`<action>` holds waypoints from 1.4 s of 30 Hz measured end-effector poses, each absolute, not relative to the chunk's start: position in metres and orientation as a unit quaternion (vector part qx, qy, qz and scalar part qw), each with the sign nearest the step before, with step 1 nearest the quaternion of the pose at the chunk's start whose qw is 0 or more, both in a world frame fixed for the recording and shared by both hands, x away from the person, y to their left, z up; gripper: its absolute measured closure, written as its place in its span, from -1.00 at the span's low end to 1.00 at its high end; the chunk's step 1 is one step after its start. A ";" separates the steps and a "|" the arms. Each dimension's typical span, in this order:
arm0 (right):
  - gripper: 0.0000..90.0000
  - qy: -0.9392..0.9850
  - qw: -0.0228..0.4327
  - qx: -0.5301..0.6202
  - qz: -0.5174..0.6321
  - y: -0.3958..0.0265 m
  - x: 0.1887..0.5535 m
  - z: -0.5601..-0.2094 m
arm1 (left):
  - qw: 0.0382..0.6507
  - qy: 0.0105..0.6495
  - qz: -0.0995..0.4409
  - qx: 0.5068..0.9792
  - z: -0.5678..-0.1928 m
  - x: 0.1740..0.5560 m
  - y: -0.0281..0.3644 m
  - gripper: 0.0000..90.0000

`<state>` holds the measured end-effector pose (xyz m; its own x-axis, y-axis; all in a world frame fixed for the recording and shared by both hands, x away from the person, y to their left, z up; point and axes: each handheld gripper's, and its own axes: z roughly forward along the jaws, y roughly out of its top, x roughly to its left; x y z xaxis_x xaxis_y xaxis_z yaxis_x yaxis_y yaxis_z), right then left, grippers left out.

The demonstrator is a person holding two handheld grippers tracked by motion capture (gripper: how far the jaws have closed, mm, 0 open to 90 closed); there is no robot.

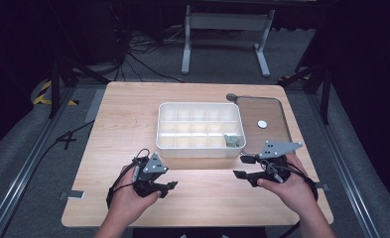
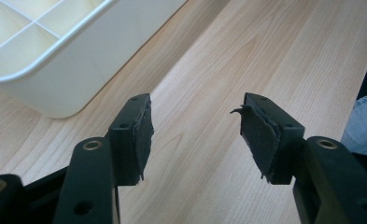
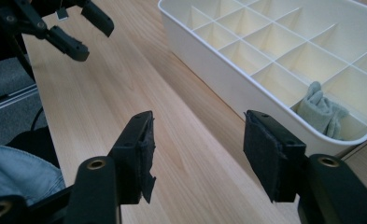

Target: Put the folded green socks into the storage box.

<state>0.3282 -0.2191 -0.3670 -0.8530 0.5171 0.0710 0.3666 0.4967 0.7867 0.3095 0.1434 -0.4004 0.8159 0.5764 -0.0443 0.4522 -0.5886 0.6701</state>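
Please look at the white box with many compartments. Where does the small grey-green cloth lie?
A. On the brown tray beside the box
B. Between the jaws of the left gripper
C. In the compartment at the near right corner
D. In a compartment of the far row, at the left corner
C: the high view shows the cloth in the near right corner compartment of the white box, and the right gripper view shows it inside that corner.
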 end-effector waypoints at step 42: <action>-0.24 0.875 0.119 0.259 0.392 -0.208 0.307 -0.473 | 0.253 0.250 0.047 0.933 -0.442 0.316 0.122 -0.38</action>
<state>0.3071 -0.2078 -0.4731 -0.8377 0.5461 -0.0058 0.3594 0.5593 0.7470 0.3164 0.1217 -0.4423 0.8701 0.4913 -0.0389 0.4435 -0.7461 0.4966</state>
